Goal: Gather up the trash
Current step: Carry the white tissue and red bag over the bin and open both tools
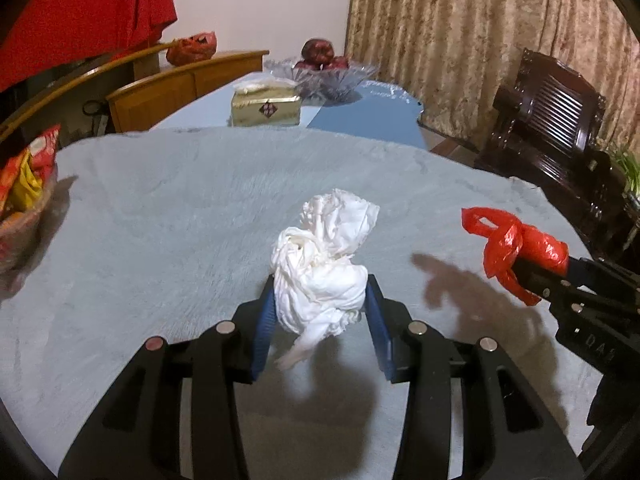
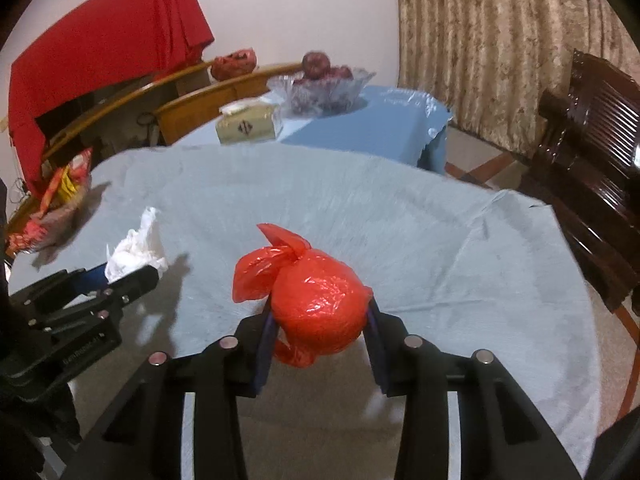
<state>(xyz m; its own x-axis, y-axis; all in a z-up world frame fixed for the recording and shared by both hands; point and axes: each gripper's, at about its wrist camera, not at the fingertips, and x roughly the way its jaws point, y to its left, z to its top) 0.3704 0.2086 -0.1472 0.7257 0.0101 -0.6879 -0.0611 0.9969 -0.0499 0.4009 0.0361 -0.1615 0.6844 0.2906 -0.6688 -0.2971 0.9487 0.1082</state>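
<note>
While the left hand-held gripper [image 1: 320,300] clamps crumpled tissue [image 1: 324,264], the right hand-held gripper [image 2: 320,312] clamps a red bag [image 2: 316,300].

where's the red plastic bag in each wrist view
Left wrist view: red plastic bag at the right edge, clamped in the right gripper.
Right wrist view: centre, low, bag between the gripper's own fingers.
Shared landmark: the tissue box on the far blue table.

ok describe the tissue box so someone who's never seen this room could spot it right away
Start at the long table with the blue cover, beyond the grey cloth. On it stands a glass fruit bowl holding dark red fruit; the tissue box sits just left of and nearer than that bowl. It is the only boxy thing there: pale gold, with a dark diamond mark on its front and white tissue poking out.
</note>
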